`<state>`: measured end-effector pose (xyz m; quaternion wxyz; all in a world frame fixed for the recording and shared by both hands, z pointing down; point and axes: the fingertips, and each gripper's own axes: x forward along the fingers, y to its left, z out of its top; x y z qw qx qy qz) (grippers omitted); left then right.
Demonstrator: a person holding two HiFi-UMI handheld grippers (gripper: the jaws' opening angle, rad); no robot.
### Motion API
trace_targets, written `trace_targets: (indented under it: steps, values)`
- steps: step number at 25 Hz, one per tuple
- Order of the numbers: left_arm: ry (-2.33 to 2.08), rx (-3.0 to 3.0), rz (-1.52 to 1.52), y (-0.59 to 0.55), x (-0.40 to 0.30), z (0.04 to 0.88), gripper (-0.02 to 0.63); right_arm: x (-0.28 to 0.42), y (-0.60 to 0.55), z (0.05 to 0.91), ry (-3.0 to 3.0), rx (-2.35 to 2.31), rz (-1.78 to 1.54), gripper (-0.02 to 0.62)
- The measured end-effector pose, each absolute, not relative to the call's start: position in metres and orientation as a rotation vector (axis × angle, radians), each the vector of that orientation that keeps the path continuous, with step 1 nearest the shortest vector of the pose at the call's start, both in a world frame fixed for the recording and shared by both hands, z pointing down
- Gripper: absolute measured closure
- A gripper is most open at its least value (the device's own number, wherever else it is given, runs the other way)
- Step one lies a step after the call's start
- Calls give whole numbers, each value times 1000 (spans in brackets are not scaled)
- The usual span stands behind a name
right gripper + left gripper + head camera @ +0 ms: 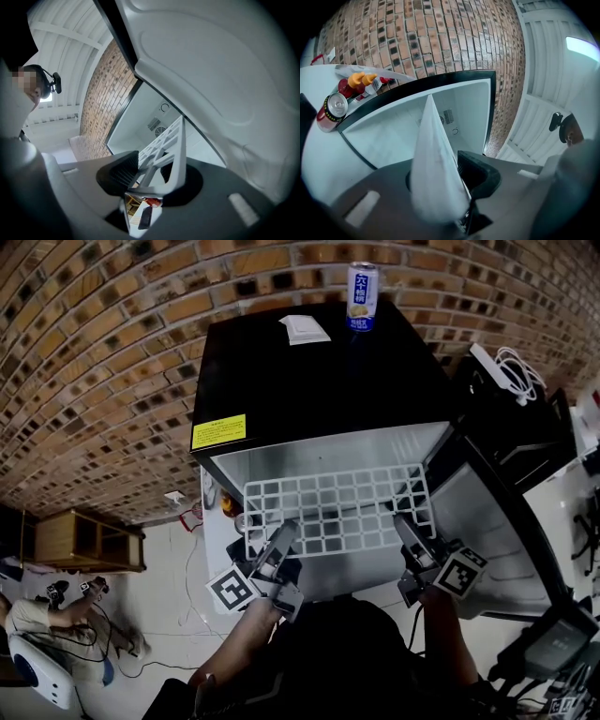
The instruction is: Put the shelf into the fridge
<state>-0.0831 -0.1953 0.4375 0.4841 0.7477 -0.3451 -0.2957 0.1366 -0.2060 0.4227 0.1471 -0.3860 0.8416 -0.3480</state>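
Brick wall behind open fridge; jaws of left gripper and right gripper clamp white shelf

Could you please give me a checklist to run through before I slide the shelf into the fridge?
1. Left tool clamped on the shelf: ok.
2. Right tool clamped on the shelf: ok.
3. Fridge open toward the shelf: ok.
4. Shelf's far edge square to the opening: ok, roughly.
5. Side supports inside lined up with the shelf: cannot tell.
6. Can on the fridge top well back from the front edge: ok.
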Motion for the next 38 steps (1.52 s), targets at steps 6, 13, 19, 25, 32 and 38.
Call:
trace_targets:
  steps: [6,13,19,25,32,38]
  values:
    - [-856,1821,-720,-200,-81,437,538,138,-215,424,2398,-1097,-1023,437]
    - [-862,1812,-705,-199,-81,438,541,138,-217,428,2355,-1094,-1060,443]
    - [-872,1811,-700,-199,-81,438,540,139,-219,430,2316,-1121,-1093,446]
    - [-872,1806,-701,-200,-81,437,541,137,-224,425,2246,-1149,-1084,454]
    - [-871,1785,-717,-200,-82,438,548,135,-226,429,2153,-1176,-1149,476]
    - [-873,1785,-708,-200,-80,438,549,133,-225,436,2108,-1200,-1182,485]
